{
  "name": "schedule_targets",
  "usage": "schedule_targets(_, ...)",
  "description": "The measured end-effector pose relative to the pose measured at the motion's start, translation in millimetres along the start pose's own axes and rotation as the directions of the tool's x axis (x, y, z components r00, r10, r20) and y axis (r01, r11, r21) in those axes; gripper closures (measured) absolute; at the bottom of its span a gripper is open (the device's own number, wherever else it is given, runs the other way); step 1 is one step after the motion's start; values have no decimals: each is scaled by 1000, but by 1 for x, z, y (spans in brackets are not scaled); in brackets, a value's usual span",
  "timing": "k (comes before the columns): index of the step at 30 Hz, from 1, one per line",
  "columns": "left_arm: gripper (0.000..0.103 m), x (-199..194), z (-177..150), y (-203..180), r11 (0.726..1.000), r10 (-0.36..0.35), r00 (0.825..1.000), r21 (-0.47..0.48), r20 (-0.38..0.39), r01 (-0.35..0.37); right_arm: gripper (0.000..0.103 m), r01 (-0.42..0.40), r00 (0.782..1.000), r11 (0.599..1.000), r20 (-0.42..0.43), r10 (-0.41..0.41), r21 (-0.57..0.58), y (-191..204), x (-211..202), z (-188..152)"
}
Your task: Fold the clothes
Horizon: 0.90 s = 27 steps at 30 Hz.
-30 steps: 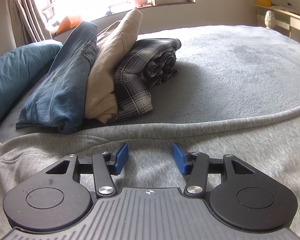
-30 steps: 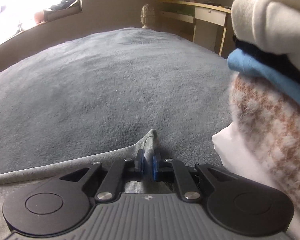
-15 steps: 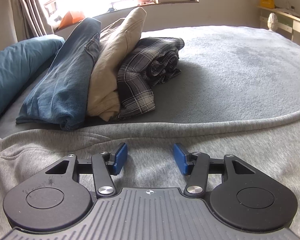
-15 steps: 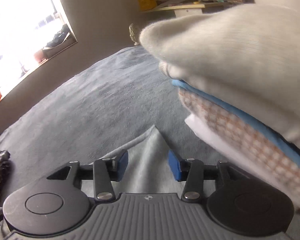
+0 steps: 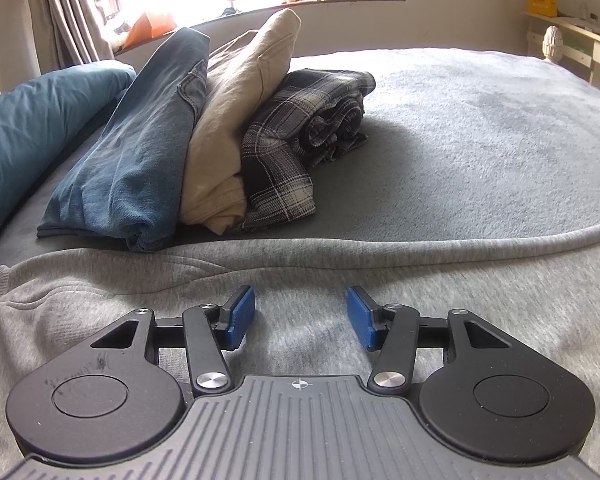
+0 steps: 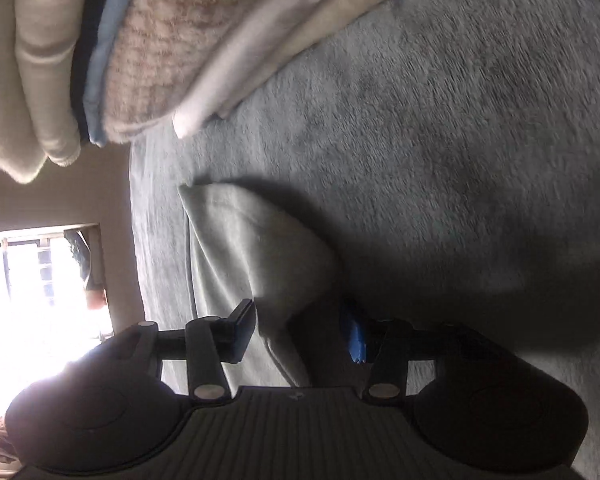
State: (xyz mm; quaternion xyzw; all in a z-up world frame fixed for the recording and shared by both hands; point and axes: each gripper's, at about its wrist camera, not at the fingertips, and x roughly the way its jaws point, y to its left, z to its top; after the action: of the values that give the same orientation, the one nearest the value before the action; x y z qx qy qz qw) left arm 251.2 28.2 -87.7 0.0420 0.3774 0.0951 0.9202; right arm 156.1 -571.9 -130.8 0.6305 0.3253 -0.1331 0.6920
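A grey sweatshirt point(image 5: 420, 300) lies spread flat on the bed under my left gripper point(image 5: 301, 314). That gripper is open just above the cloth, and nothing sits between its blue pads. The right wrist view is rolled onto its side. In it a corner of the grey sweatshirt point(image 6: 252, 240) lies on the grey bed cover point(image 6: 460, 140) and runs down between the jaws of my right gripper point(image 6: 299, 332). Those jaws are closing, with the pads still apart from the cloth.
Folded jeans point(image 5: 140, 152), a beige garment point(image 5: 236, 120) and a plaid shirt point(image 5: 300, 140) lean together at the back left, beside a teal pillow point(image 5: 28, 128). A stack of folded clothes point(image 6: 140, 60) lies close beyond the sweatshirt corner. A desk point(image 5: 580, 40) stands far right.
My right gripper let go of the sweatshirt corner, rolled onto its side and swung along the bed; its jaws now stand apart around the cloth. The left gripper has not moved.
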Motion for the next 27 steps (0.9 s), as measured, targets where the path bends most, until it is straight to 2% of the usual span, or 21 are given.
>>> schedule_targets(1,52,-1,0,0,1000,2,1000,2,-1,-2,71,16,998,998,54,-13,-65,8,-3,1)
schedule_targets(2,52,-1,-1,0,1000,4,1000,5,-1,-4,83,47,994,989,101,-33,-141,17,-7,-2)
schedule_targets(3,52,-2,-1,0,1000,6,1000,8,0,-6,89,86,988,972,148,-54,-220,25,-11,-7)
schedule_targets(6,51,-2,-2,1,1000,9,1000,12,0,-9,90,218,952,874,292,-93,-434,51,-24,-22)
schedule_targets(9,51,-1,-1,0,1000,14,1000,10,2,-14,90,404,892,798,385,-236,-447,39,-19,-18)
schedule_targets(10,51,-1,-2,-1,1000,15,1000,11,3,-15,90,425,880,807,396,-263,-409,30,-21,-13)
schedule_targets(12,51,-1,-2,0,1000,15,1000,14,6,-15,90,388,886,847,401,-233,-364,21,-33,-10)
schedule_targets(14,51,-1,-2,0,1000,13,1000,15,7,-13,89,379,892,799,414,-181,-468,35,-38,-26)
schedule_targets(15,51,-1,-2,0,1000,11,1000,14,7,-11,89,355,910,754,388,-144,-553,48,-33,-36)
schedule_targets(17,51,-1,-1,0,1000,13,1000,5,5,-13,89,273,956,636,275,-98,-722,76,-14,-60)
schedule_targets(19,51,0,-1,-1,1000,15,1000,4,7,-15,88,155,988,478,137,-72,-864,103,13,-92)
schedule_targets(21,51,-1,-2,-1,1000,14,1000,5,10,-14,88,49,997,337,29,-65,-940,121,32,-128)
schedule_targets(22,51,-1,-2,0,1000,11,1000,2,11,-11,89,-6,996,278,-29,-80,-961,125,44,-142)
schedule_targets(23,51,-1,-3,1,1000,9,1000,-1,11,-9,89,-39,991,235,-67,-112,-971,124,54,-151)
schedule_targets(25,51,-1,-2,3,1000,2,1000,-9,9,-2,90,-23,979,203,-63,-196,-979,111,66,-152)
schedule_targets(26,50,-1,-2,4,1000,-1,1000,-13,8,1,91,20,978,219,-26,-206,-976,101,65,-137)
schedule_targets(27,50,0,-2,5,1000,-4,1000,-17,8,4,99,70,979,245,19,-205,-967,92,61,-119)
